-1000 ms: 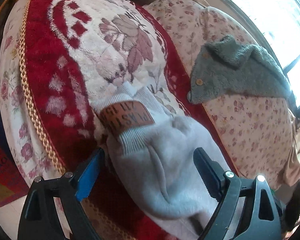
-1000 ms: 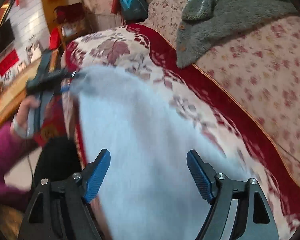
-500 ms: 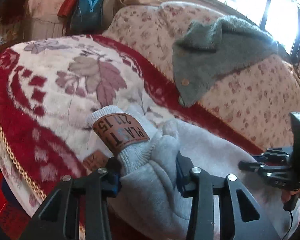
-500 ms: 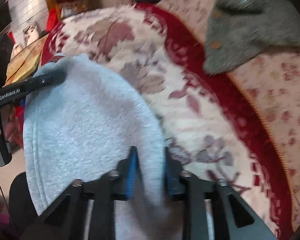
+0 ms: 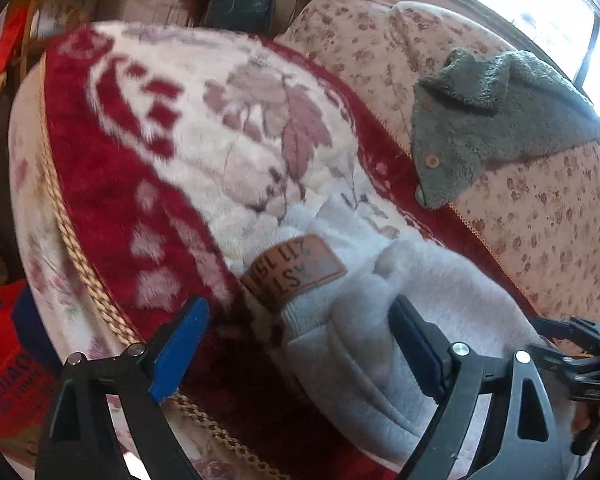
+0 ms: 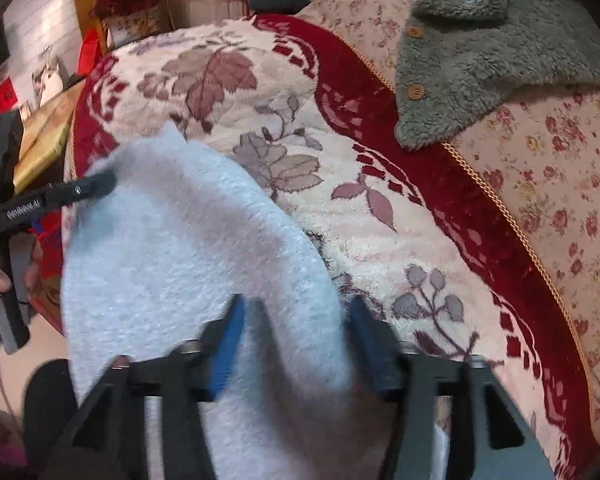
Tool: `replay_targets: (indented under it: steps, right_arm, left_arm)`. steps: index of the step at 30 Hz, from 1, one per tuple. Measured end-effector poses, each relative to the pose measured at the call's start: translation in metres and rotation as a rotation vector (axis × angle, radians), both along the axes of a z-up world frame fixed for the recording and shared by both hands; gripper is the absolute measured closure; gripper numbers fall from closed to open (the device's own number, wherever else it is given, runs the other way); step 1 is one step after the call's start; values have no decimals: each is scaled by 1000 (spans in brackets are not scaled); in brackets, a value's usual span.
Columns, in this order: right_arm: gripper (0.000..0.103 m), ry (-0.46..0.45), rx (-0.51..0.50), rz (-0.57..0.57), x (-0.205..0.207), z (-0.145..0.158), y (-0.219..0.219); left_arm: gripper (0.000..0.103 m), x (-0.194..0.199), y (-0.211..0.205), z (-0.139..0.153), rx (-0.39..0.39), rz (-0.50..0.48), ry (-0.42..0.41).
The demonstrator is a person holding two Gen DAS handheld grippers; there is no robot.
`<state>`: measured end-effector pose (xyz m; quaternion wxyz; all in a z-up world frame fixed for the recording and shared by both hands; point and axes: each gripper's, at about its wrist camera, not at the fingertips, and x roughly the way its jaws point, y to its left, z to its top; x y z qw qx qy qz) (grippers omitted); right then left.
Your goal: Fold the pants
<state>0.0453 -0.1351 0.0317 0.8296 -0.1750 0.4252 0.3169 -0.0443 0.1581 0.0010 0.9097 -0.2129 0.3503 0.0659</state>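
Both your grippers have let go: half a second back each was pinched on the grey fleece, and now the jaws have just been opening again. The sofa carries it all, its seat covered by the red-and-cream floral blanket, with a grey-green fuzzy garment draped over the backrest. Your pants lie bunched along the front edge of the seat, waistband toward the blanket's middle, brown patch label face up. Your left gripper stands wide, the waistband fold between the fingers and the right pad just at the cloth, the left pad clear of it. Your right gripper is partway open, a ridge of fleece between its pads, which no longer squeeze it.
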Motion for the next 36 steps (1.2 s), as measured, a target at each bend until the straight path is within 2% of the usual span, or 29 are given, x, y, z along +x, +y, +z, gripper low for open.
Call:
replay_targets:
  steps: [3,7,10,15,19,24,29,33,36]
  right_arm:
    - [29,13,55,-6,-18,15,-16]
    - [28,41,102,-39,-42,15,-44]
    - [28,27,102,-103,-60,13,-78]
    - [27,-26,122,-241,-93,28,-160]
    - [22,-58,158,-378,-122,48,-242]
    - [18,-96,60,-566,-153,56,-335]
    - [15,-74,-56,-667,-169,43,-404]
    - [13,-1,11,-730,-178,30,-444]
    - [10,63,134,-759,-186,18,-468]
  left_arm:
    - [13,-9,-5,19,28,26,-49]
    - [11,-13,-10,32,-47,8,-68]
    - [11,-11,-29,38,-52,-39,-61]
    - [10,-9,-89,49,-46,-192,-75]
    - [9,-1,-156,56,-57,-368,-78]
    - [8,15,-242,59,-79,-591,-45]
    - [8,27,-327,59,-92,-795,7]
    - [8,32,-381,57,-53,-913,51]
    - [8,33,-409,57,-26,-975,73]
